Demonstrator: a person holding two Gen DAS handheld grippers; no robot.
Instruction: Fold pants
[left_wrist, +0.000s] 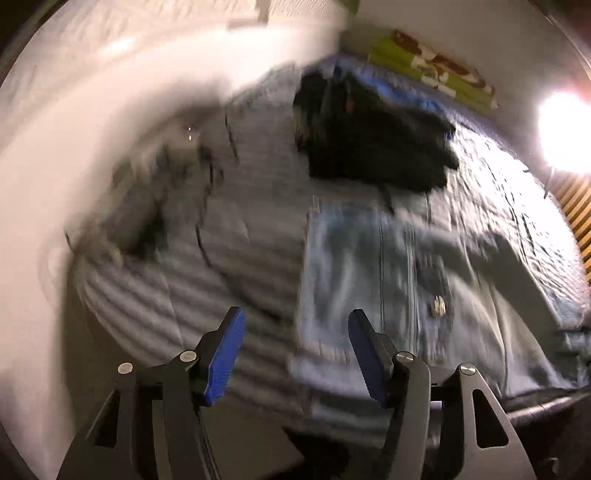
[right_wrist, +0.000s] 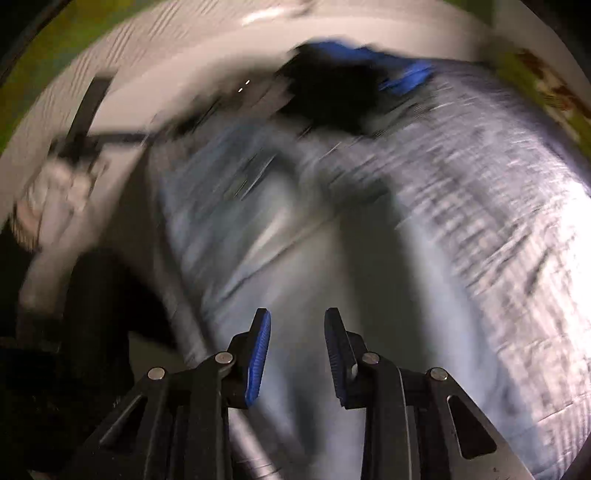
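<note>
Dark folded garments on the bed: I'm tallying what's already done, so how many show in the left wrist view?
1: a dark folded garment lies at the bed's far end, beyond the light blue jeans. Blur may hide others.

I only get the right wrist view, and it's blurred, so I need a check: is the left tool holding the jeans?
Observer: No. The left tool is open, with nothing between its pads.
Operator: Which side of the jeans faces up?
Observer: The front: the jeans lie just ahead of that tool, with their button showing.
Operator: Why is my right edge so washed out?
Observer: A bright light shines at the far right of the left wrist view.
</note>
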